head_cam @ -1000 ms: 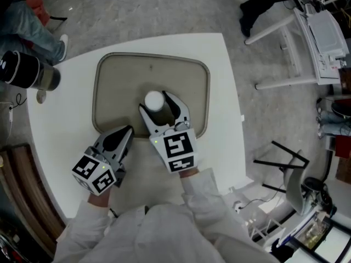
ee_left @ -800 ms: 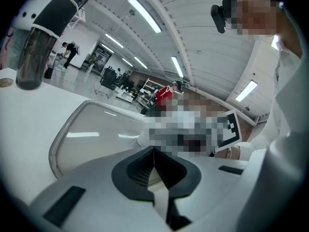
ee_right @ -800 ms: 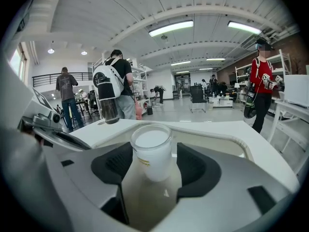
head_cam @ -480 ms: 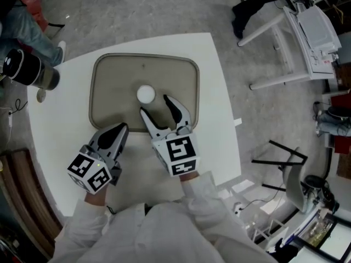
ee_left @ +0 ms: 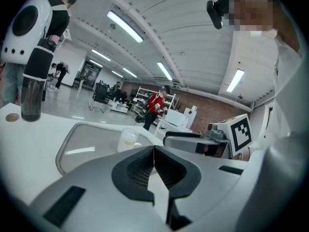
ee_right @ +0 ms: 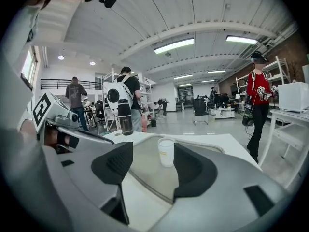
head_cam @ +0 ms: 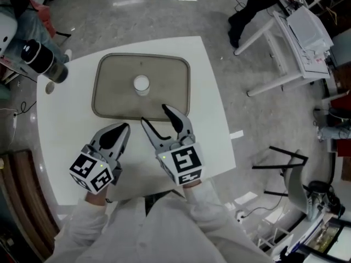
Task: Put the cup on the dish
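Note:
A small white cup (head_cam: 141, 84) stands upright near the middle of the grey-brown dish (head_cam: 112, 100), a rounded rectangular tray on the white table. In the right gripper view the cup (ee_right: 166, 152) sits well ahead of the jaws, on the dish (ee_right: 145, 170). My right gripper (head_cam: 157, 115) is open and empty, drawn back to the dish's near edge. My left gripper (head_cam: 122, 129) is shut with nothing in it, over the table just short of the dish's near left corner. The left gripper view shows the cup (ee_left: 128, 139) and dish (ee_left: 82, 144) beyond its closed jaws.
A dark bottle (head_cam: 43, 62) stands at the table's far left, with a small round cap (head_cam: 50, 88) beside it. The white table (head_cam: 208, 114) ends close to the right of the dish. People and white tables stand farther off in the room.
My right gripper has let go of the cup and pulled back toward me, off the dish. The cup now stands alone on the dish. The left gripper stays shut and hardly moves.

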Demonstrator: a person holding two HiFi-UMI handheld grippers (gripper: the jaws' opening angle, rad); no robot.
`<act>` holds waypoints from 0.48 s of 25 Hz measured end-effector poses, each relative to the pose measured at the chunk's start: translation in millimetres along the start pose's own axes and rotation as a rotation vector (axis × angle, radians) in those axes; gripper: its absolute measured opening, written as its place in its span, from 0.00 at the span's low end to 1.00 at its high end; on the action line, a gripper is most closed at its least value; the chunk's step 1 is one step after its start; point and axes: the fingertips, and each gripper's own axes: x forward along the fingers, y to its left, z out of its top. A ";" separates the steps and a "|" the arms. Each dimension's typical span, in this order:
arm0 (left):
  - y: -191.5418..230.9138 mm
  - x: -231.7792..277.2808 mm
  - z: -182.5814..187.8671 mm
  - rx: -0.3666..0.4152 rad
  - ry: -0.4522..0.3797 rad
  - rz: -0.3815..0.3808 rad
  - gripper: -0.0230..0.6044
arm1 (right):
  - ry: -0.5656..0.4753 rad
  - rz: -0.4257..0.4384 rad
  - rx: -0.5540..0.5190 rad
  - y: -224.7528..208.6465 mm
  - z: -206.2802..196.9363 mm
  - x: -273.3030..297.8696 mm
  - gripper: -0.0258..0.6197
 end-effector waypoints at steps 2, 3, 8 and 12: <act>-14.7 -6.6 -1.6 0.008 -0.006 0.000 0.05 | -0.002 0.014 -0.002 6.9 0.0 -17.9 0.46; -21.9 -10.4 -2.2 0.012 -0.008 -0.001 0.05 | -0.001 0.025 0.004 10.4 -0.7 -26.6 0.46; -54.3 -30.2 -10.0 0.041 -0.013 -0.003 0.05 | -0.002 0.066 0.027 28.1 -5.6 -68.5 0.42; -75.5 -44.8 -23.1 0.049 -0.023 0.007 0.05 | 0.007 0.052 0.013 31.6 -16.4 -99.6 0.29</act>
